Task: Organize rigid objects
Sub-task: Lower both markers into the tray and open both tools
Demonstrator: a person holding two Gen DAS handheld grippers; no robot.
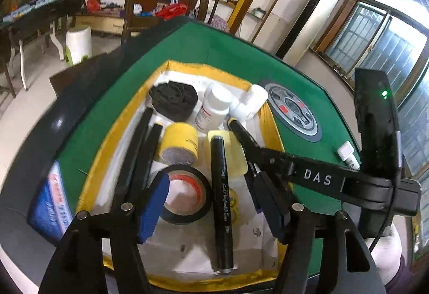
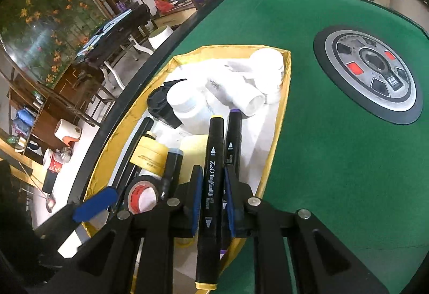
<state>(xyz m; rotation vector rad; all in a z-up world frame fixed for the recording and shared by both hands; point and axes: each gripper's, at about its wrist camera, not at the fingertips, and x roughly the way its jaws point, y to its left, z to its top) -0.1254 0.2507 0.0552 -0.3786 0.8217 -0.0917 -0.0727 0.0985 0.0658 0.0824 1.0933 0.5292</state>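
A yellow-rimmed box (image 1: 107, 138) with a white lining sits on the green table. My left gripper (image 1: 211, 203) is open over it. A black marker (image 1: 221, 200) lies between its blue pads (image 1: 154, 205) without touching them, resting across a black tape roll (image 1: 187, 219). My right gripper (image 2: 213, 198) is shut on a black marker with yellow caps (image 2: 213, 160), held lengthwise above the box's right side (image 2: 281, 119). A purple-tipped marker (image 2: 233, 144) lies just right of it. In the left wrist view the right gripper's body marked DAS (image 1: 316, 177) reaches in from the right.
The box also holds white bottles (image 1: 214, 106), a black bundle (image 1: 174, 101), a yellow tape roll (image 1: 181, 146) and a pale yellow pad (image 1: 236, 157). A round control panel (image 2: 370, 77) is set in the felt right of the box. A small white adapter (image 1: 346, 152) lies beyond it.
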